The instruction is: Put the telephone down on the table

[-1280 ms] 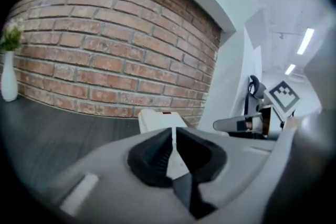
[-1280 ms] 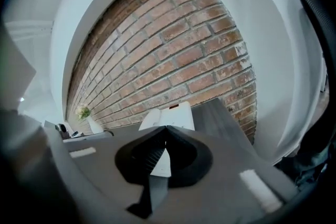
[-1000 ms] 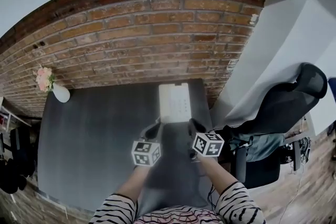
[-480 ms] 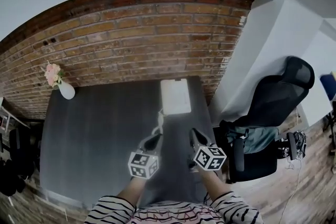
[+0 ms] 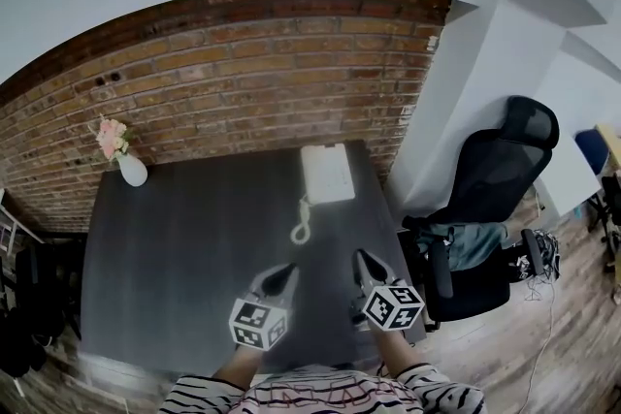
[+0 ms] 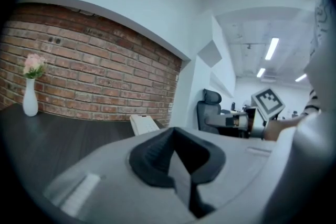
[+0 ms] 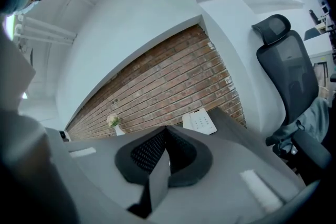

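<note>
The left gripper and the right gripper both have their jaws pressed together with nothing between them; a second ago they were right at the telephone, and they have since drawn back toward the person, well apart from it; the telephone lies flat on the table at its far edge by the brick wall, its cord trailing nearer; the set-down looks complete.
</note>
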